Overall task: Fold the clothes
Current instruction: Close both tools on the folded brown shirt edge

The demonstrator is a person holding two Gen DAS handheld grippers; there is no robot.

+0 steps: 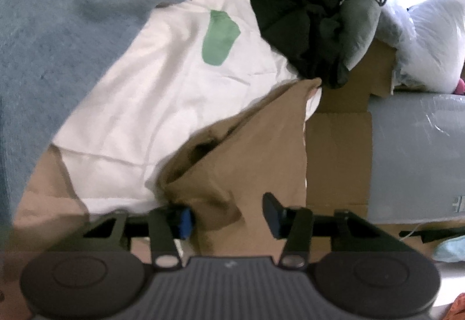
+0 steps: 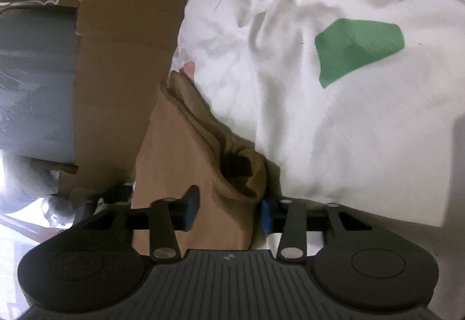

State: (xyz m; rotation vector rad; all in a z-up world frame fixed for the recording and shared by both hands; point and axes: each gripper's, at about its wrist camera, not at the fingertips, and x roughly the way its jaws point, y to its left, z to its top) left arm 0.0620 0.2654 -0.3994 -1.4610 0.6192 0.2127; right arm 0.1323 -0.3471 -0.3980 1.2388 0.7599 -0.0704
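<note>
Left gripper [image 1: 229, 217]: jaws partly spread, a fold of the brown garment [image 1: 247, 151] lying between them; left pad touches the cloth, right pad stands clear of it. Right gripper [image 2: 229, 211]: jaws also apart, bunched brown fabric between them, right pad against the cloth, left pad just off it; a firm pinch cannot be told. Brown garment lies partly on flattened cardboard [image 2: 116, 64], partly over the edge of a white cloth with green patches [image 2: 360, 50]. Dark clothes pile [image 1: 314, 15] beyond; blue-grey carpet [image 1: 72, 15] at left.
</note>
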